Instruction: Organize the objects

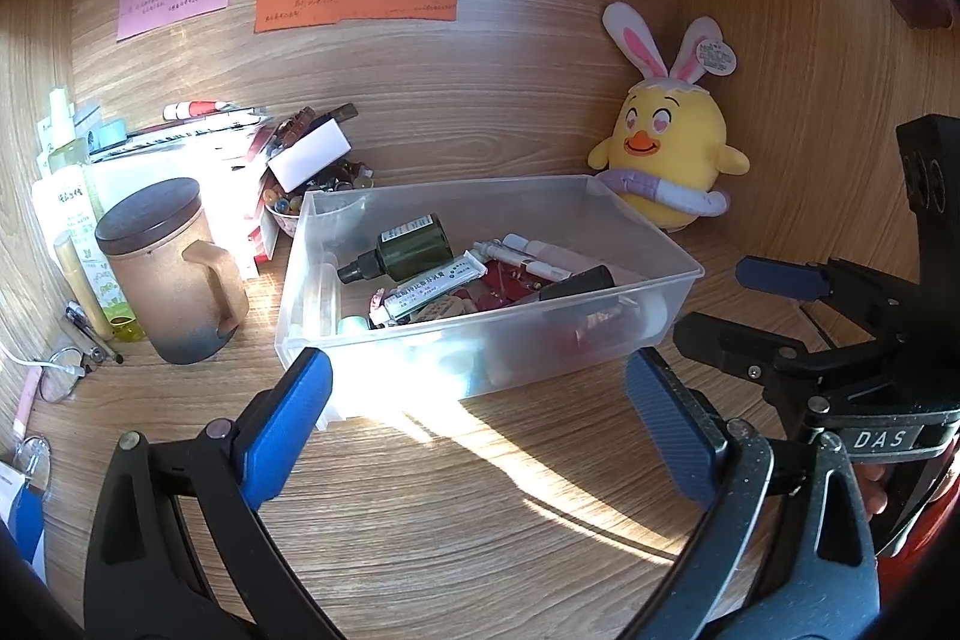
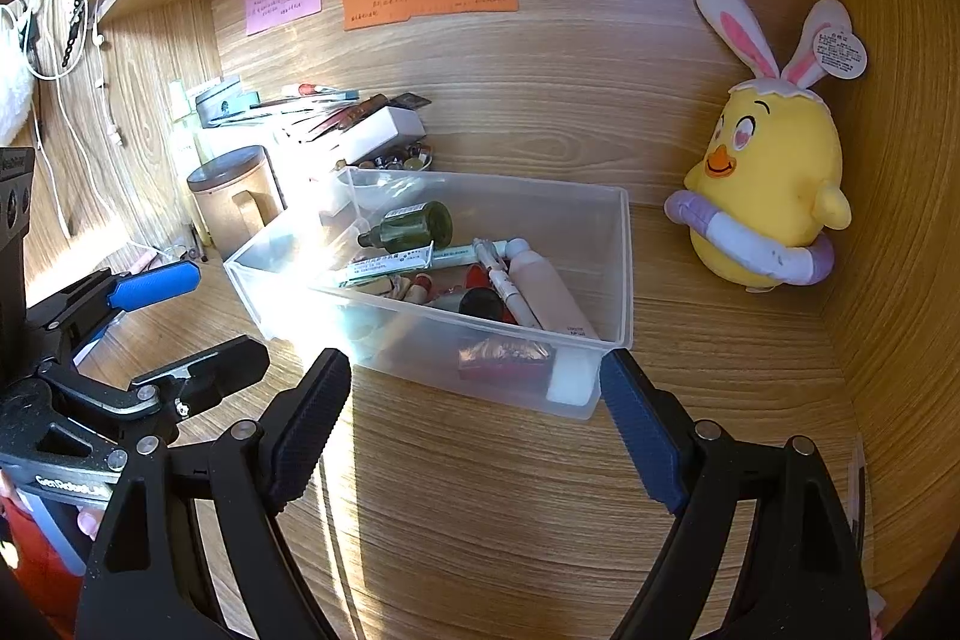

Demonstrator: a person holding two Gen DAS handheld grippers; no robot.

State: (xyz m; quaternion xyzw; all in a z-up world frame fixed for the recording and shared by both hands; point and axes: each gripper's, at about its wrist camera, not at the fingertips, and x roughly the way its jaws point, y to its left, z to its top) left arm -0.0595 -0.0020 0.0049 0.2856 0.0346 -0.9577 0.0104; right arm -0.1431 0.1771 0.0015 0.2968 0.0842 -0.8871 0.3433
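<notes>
i have the bin (image 1: 600,340) straight ahead of both claws, sitting on the desk (image 1: 450,490) with its long axis running left to right across my view, near wall toward me. the left claw (image 1: 480,424) is spread wide and holds nothing; its tips sit just short of the bin's near wall, the left tip by the near left corner. the right claw (image 2: 474,418) is also wide and bare, its right tip just beside the near right corner of the bin (image 2: 624,274), its left tip near the middle of that wall. whether any tip is actually touching the plastic i can't tell from these angles.

inside the bin lie a dark green bottle (image 1: 414,247), a white tube (image 1: 435,286), a few pens (image 1: 534,256) and small red bits, mostly lengthwise along the bin. in the right view a pale pink bottle (image 2: 555,298) lies toward the right end, pointing at my right claw.

a mug (image 1: 174,274) stands to the left of the bin, nearer my left claw; the chick plush (image 2: 774,184) sits to the right against the back wall, nearer my right claw.

i judge the bin is the thing in hand: with one claw toward each end of the near wall, either can reach in or both can take the rim, and neither is clearly closer.
</notes>
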